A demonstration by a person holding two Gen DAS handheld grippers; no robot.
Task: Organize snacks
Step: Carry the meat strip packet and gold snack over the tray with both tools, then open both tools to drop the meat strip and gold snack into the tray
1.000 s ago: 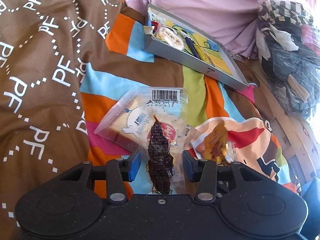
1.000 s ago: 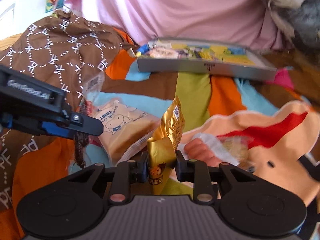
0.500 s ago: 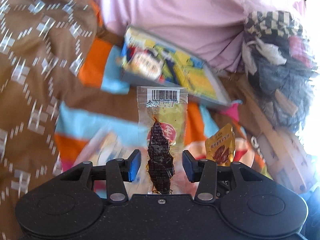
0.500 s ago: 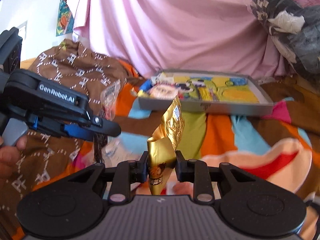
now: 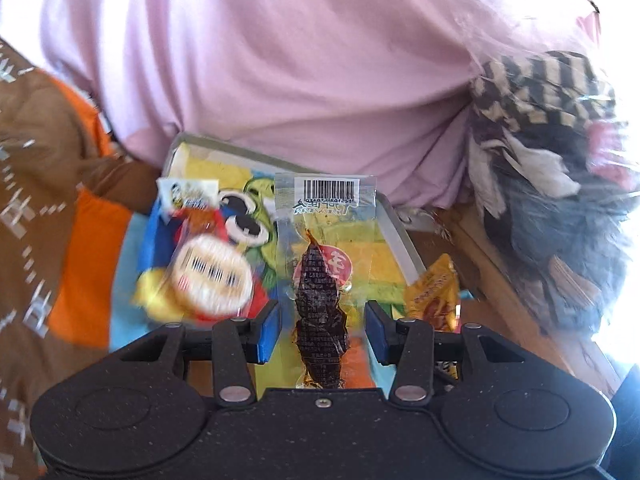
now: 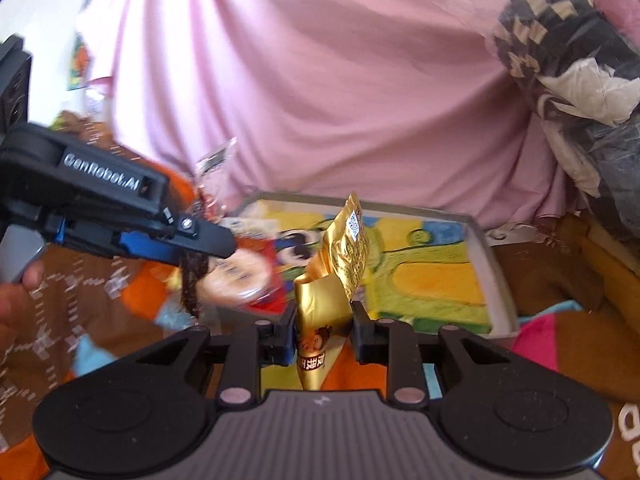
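Left gripper: jaws grasping a clear plastic packet of dark dried snack, held above the grey cartoon-printed tray. Right gripper: jaws clenched on a crumpled gold foil snack packet, just before the tray's near edge.

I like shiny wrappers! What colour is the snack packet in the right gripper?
Shiny gold, with a small cartoon figure near the bottom. The gold packet shows best in the right wrist view.
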